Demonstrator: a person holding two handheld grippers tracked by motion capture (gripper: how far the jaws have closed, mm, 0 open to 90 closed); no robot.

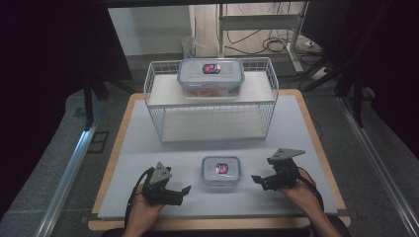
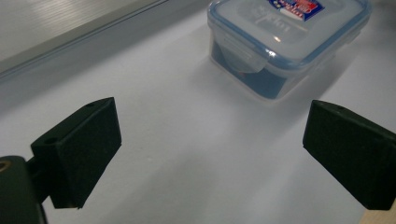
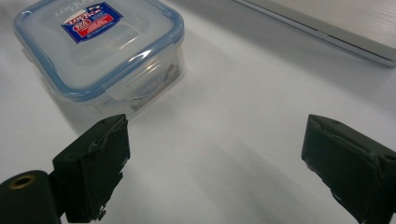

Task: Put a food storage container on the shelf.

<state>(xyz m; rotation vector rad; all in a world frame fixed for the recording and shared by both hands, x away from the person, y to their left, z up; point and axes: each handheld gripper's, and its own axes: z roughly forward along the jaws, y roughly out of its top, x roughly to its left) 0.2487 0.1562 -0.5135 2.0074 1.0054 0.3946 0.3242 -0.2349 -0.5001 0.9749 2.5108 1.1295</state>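
The small container [image 1: 221, 171] was a clear plastic box with a blue-rimmed snap-on lid, sitting shut on the white mat [image 1: 148, 148] between both grippers, near the front edge. The left gripper [image 1: 182, 191] and right gripper [image 1: 258, 179] both had their jaws spread wide, holding nothing and not touching it. The lid sticker [image 3: 91, 21] was red and blue, its lettering too blurry to read.

I see a grey floor [image 1: 59, 163] around my worktop [image 1: 148, 143], cables [image 1: 269, 47] under a desk frame [image 1: 257, 22], dark curtains [image 1: 44, 59] beside.
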